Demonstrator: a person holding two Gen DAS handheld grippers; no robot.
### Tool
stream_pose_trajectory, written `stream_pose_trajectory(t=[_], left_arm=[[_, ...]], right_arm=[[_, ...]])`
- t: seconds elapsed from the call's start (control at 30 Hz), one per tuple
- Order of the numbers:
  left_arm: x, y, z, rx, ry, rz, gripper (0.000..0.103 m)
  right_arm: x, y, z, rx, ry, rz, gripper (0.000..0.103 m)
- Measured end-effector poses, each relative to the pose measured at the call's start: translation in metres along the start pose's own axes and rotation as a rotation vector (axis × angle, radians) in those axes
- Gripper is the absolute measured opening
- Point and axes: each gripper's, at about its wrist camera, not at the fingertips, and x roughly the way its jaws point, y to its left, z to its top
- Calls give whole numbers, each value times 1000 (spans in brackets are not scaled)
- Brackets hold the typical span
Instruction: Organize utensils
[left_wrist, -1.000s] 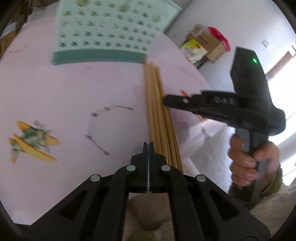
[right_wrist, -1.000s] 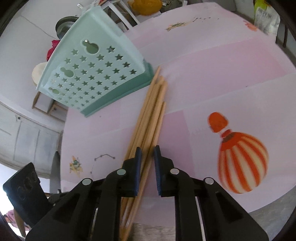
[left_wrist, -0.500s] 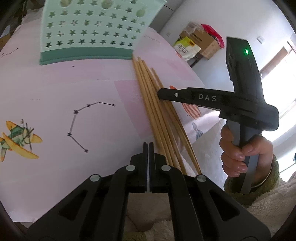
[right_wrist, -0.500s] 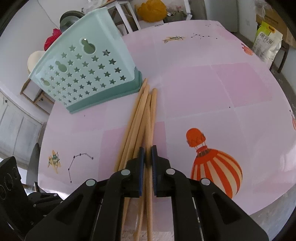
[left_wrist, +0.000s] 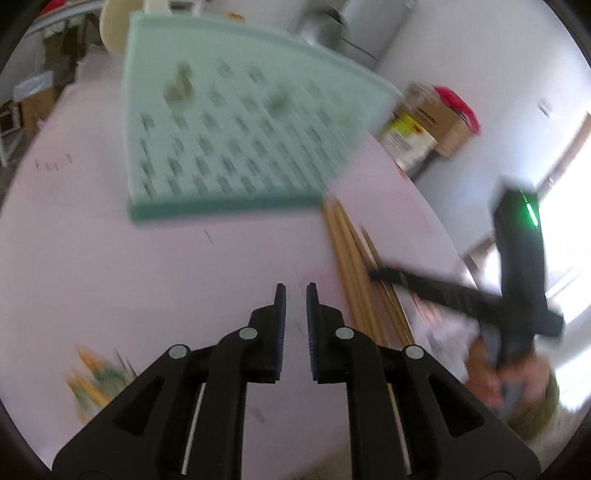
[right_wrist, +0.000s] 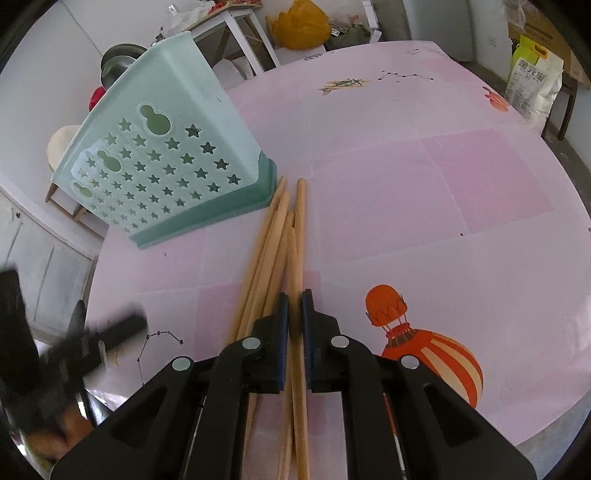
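Chopsticks (right_wrist: 291, 258) between right tool (right_wrist: 294, 306) fingers (nearly closed)

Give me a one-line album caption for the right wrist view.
Right gripper, fingers pinched on wooden chopsticks, beside a mint star-cut utensil holder on a pink table.

Pale wooden chopsticks (right_wrist: 275, 240); perforated plastic basket (right_wrist: 162, 166)

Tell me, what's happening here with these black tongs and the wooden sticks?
A person holds a two-finger gripper in each hand, tidying utensils on a pink table. The right gripper is closed on wooden chopsticks from a loose bundle lying on the table, their far tips beside a mint-green holder with star-shaped holes. The left gripper is open, holds nothing, and hovers just left of the bundle. No chopsticks can be seen in the holder.
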Motion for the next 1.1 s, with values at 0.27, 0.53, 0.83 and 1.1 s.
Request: stream_pose_trajectory(t=[0.27, 0.53, 0.83, 1.1], left_arm=[[19, 16, 44, -14, -47, 107, 10], [27, 22, 44, -57, -62, 116, 9], [33, 27, 40, -74, -77, 113, 9], [52, 12, 29, -60, -18, -8, 10]], right_arm=[[0, -5, -1, 24, 2, 25, 7], [-1, -4, -2, 19, 8, 21, 7], [1, -6, 0, 29, 12, 28, 7], [0, -6, -1, 27, 11, 27, 8]])
